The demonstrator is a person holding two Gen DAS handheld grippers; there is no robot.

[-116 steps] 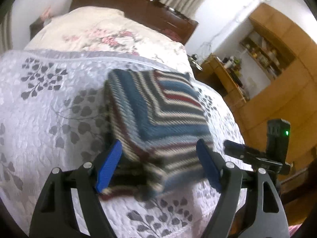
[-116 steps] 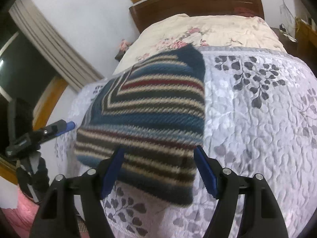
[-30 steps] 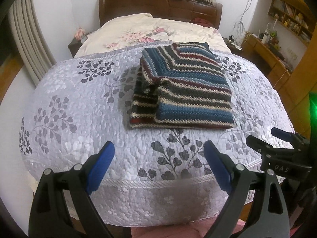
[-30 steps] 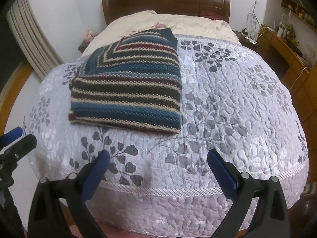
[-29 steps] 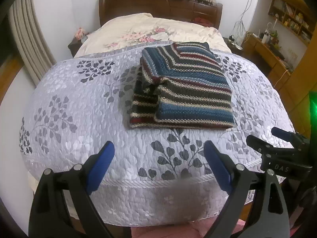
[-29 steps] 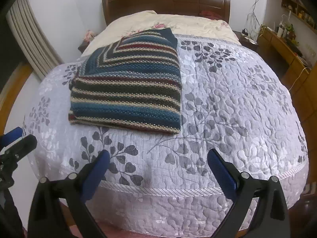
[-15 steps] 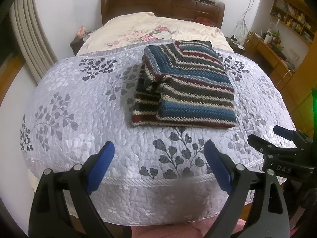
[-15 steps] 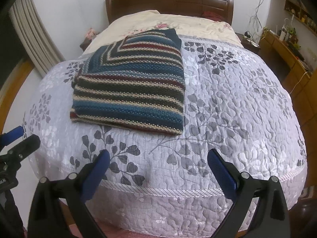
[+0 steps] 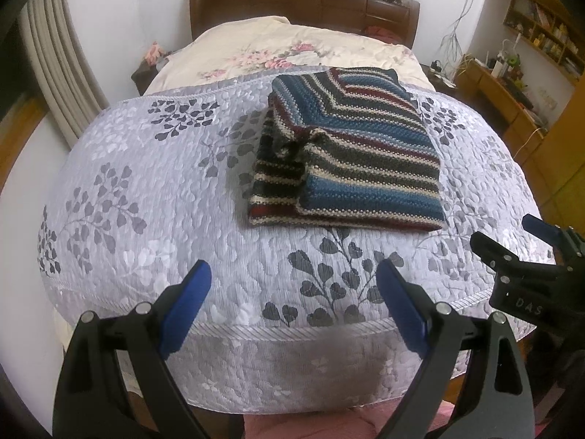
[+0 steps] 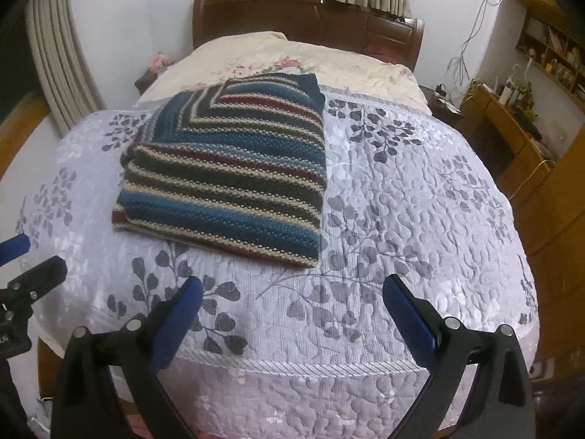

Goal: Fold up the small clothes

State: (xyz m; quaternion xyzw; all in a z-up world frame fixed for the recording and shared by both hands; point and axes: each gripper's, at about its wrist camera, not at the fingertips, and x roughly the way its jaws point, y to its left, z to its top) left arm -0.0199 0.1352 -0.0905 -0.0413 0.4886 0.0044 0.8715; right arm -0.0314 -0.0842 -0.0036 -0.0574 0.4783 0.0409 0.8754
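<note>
Sweater (image 9: 351,153), striped, lies folded into a neat rectangle on bedspread (image 9: 146,197).

The left gripper (image 9: 294,289) is hanging with its blue-padded jaws spread wide, gripping nothing. The right gripper (image 10: 290,298) is doing likewise, just beside it

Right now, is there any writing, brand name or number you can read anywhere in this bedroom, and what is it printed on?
"DAS": white letters on the black body of the right gripper, seen at the right edge of the left wrist view.
Books and bottles on the wooden shelves: too small and blurred to read.
The striped sweater and the leaf-patterned bedspread show no lettering.
</note>
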